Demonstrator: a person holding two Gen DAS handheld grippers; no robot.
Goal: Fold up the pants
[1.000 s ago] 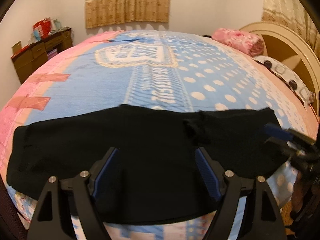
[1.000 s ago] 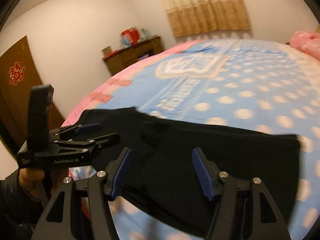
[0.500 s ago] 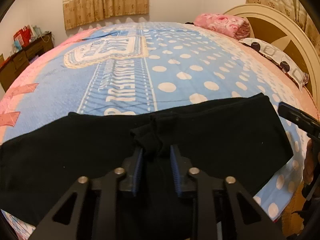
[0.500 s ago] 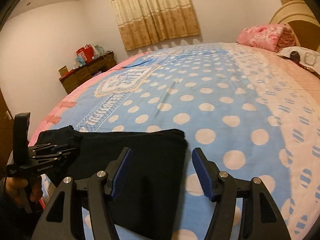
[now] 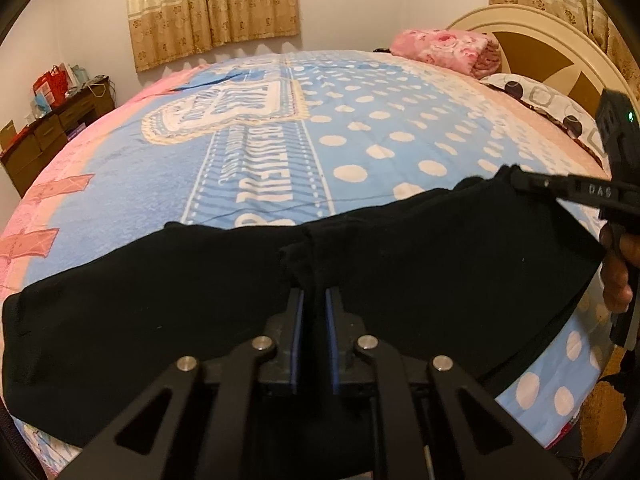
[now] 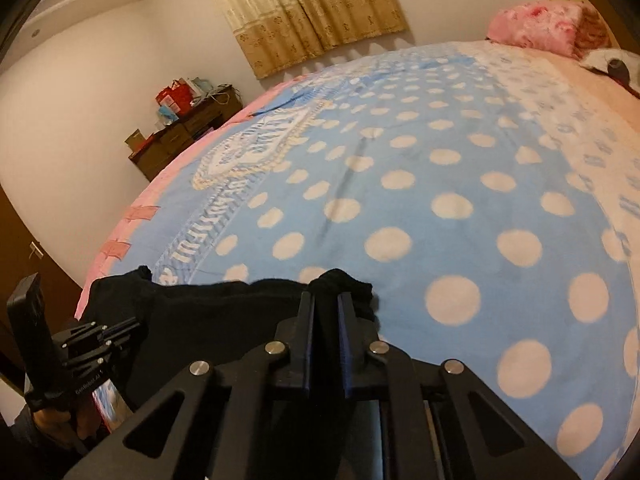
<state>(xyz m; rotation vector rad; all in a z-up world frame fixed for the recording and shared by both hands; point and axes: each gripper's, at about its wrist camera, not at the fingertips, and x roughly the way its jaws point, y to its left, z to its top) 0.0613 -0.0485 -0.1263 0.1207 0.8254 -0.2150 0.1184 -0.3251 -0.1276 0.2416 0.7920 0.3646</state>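
Since a second ago both tools have gone from wide open to pinched on the cloth, and the right one has swung across the bed to the far end of the pants. The bed [image 5: 400,128] fills both views, spread with a blue cover with pale dots, a pink border and a large printed crest. Black pants [image 5: 200,300] lie flat across its near edge as one long band, stretching from the left side of the left wrist view to the right, where the cloth ends at a corner. A cream headboard [image 5: 532,40] curves at the far right, with a pink flowered pillow [image 5: 444,46] and a spotted pillow [image 5: 540,100] in front of it. Beige curtains [image 5: 212,4] hang on the back wall, and a dark wooden cabinet [image 5: 48,132] with red bags on top stands at the left. The left tool [image 5: 313,312] is closed tight on a raised ridge of cloth near the middle of the pants. The right tool [image 6: 326,312] is closing, its blue pads already pressing a bunched-up corner of the pants at the right end. In the left wrist view the right tool's tips meet that corner, with the holding hand [image 5: 616,276] below.
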